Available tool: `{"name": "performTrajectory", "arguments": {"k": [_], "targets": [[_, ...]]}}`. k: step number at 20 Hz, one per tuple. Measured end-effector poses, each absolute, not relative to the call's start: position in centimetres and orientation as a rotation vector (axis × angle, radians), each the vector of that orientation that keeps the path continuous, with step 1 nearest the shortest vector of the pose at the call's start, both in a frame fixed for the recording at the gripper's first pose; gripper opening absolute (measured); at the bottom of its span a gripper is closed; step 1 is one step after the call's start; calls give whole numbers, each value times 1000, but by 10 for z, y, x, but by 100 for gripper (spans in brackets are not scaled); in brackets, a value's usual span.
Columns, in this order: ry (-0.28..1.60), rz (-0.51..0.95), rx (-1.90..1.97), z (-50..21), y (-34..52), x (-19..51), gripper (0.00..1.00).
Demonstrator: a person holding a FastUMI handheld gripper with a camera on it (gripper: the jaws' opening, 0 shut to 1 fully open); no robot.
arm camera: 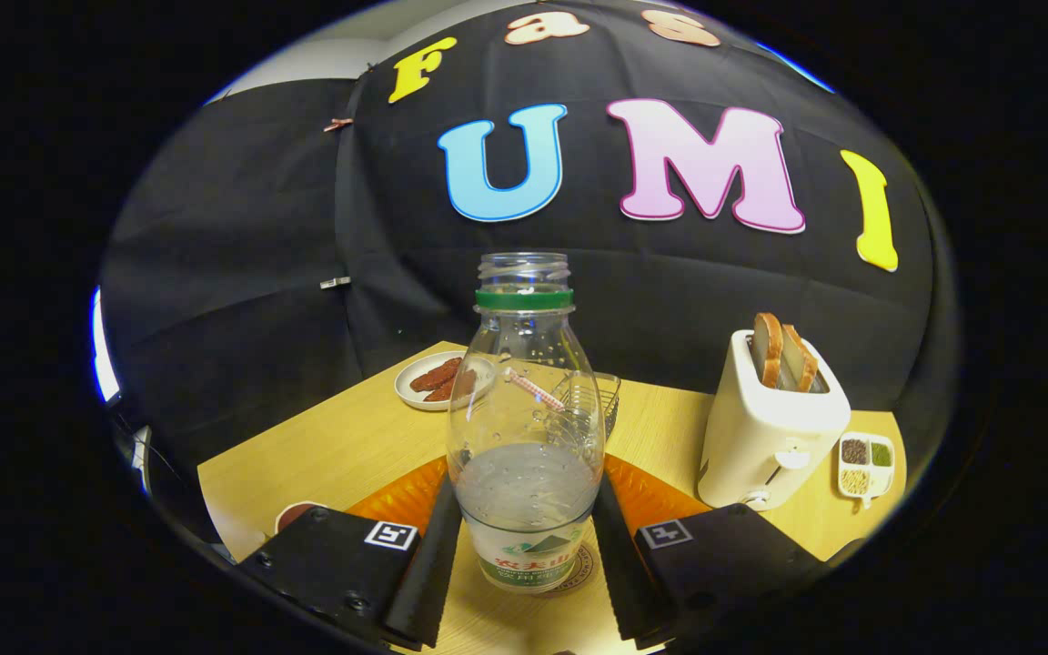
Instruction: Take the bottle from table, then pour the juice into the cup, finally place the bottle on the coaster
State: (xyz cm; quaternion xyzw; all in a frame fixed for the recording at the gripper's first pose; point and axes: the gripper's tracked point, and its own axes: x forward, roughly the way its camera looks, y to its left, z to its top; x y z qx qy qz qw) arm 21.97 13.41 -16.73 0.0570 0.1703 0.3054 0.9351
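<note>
At the bottom centre of the frame the claw is holding the bottle, and both black fingers are pressing on its lower sides, one on each side of the label. The bottle is standing upright, open at the top, with a green ring around the neck, and some clear liquid is filling its lower part. Its base is sitting on the round coaster, whose printed edge is showing just to the lower right of the bottle, on the wooden counter. Just behind the bottle an orange mat is lying on the counter, spreading to both sides behind the fingers. A dark round thing is peeking out at the lower left, beside the left finger block, and I cannot tell what it is. Further back, seen partly through the bottle, a small wire basket is standing, and a striped straw is showing there through the bottle. In the right part of the frame a white toaster is holding two slices of bread, and a small divided dish with grains is lying just beside it. Left of centre, at the far edge of the counter, a white plate is carrying reddish pieces of food.
</note>
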Motion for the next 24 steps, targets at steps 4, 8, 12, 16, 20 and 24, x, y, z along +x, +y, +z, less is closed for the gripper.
{"name": "performTrajectory", "arguments": {"k": [4,8,12,16,20,24], "targets": [[324,608,148,-187,133,229,73],[304,596,96,-205,138,235,74],[255,587,59,-210,138,236,74],[253,568,63,-219,136,239,75],[264,560,93,-226,137,238,77],[280,576,44,-237,140,229,80]]}}
